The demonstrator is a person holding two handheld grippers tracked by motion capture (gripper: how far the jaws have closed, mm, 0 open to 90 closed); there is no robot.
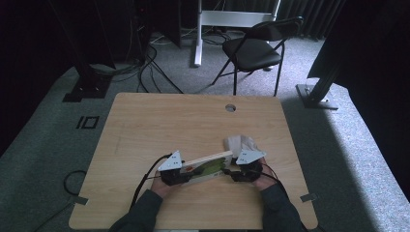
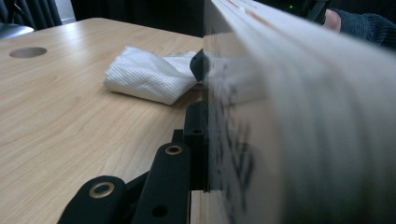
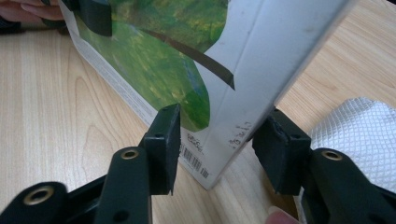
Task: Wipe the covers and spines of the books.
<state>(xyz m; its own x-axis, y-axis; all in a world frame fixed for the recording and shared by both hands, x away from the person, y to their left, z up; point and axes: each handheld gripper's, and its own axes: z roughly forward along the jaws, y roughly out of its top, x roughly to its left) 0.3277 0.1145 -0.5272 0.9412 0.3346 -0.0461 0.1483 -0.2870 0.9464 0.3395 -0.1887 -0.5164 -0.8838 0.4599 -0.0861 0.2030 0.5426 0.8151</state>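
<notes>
A flat white box with a green picture stands on its long edge near the table's front, held between both grippers. My left gripper is shut on its left end. In the left gripper view one black finger presses flat against the blurred box, which hides the other finger. My right gripper is shut on the box at its right end, one jaw on each face near the barcode corner. A crumpled white paper towel lies just behind the right gripper.
The wooden table has a round cable hole near its far edge. A black folding chair and loose cables are on the carpet beyond. Black stands rise at both sides.
</notes>
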